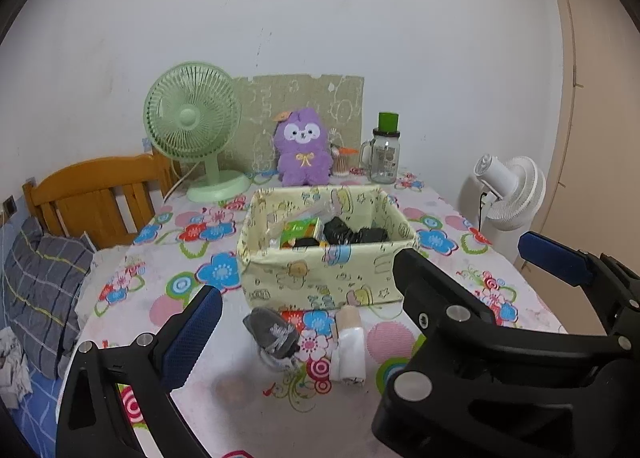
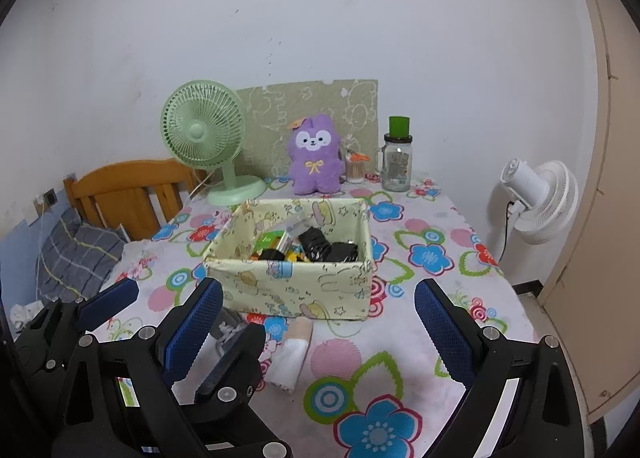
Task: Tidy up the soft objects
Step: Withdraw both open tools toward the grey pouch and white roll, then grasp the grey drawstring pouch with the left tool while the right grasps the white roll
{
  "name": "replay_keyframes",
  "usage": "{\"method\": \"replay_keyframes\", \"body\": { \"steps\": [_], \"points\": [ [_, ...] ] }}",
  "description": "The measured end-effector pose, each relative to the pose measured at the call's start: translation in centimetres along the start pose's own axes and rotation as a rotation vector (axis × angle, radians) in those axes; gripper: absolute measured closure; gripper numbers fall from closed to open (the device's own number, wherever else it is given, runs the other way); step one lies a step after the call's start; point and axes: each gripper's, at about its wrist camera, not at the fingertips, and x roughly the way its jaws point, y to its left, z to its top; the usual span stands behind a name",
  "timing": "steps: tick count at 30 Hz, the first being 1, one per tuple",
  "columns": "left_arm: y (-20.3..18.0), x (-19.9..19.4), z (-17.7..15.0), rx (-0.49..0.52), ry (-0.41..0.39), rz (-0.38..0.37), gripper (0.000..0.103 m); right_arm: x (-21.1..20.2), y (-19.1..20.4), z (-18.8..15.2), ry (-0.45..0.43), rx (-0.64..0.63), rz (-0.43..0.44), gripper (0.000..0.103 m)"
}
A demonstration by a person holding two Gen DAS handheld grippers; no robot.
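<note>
Left gripper [image 1: 304,310]: blue-padded fingers spread wide apart, holding nothing, hovering over the near edge of the table
Right gripper [image 2: 318,332]: fingers likewise wide apart and empty, just right of the left one, whose black frame crosses its view
Grey sock [image 1: 272,332]: bundled on the floral tablecloth [image 1: 432,236], between the left fingers and just in front of the box
White sock roll [image 1: 351,346]: lies just right of the grey sock, its beige end near the box's front wall
Fabric box [image 1: 320,278]: pale yellow, cartoon print, mid-table; inside are black bundles [image 1: 344,234] and a green packet [image 1: 300,232]
Purple plush toy [image 1: 305,146]: upright behind the box, against a patterned board
Green desk fan [image 1: 194,122]: left of the plush
Glass jar [image 1: 385,152]: green lid, right of the plush
White fan [image 1: 510,194]: beside the table's right edge
Wooden headboard [image 1: 100,198]: left, above a plaid pillow [image 1: 44,290]
</note>
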Motion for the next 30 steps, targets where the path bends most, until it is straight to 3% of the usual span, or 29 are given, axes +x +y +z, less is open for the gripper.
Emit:
{"method": "replay_keyframes", "body": {
  "steps": [10,25,30],
  "points": [
    [0.8,1.5,-2.4,0.015,0.02,0.025,0.0,2.1,0.7,-2.8,0.032,0.003,0.008,0.005],
    [2.4,5.8,-5.6,0.001,0.143,0.038,0.001,7.4,1.4,-6.0,0.172,0.043,0.032,0.005],
    [3.2,7.3,-6.2,-0.007,0.183,0.049,0.001,9.1,2.0,-6.5,0.21,0.03,0.034,0.01]
  ]
}}
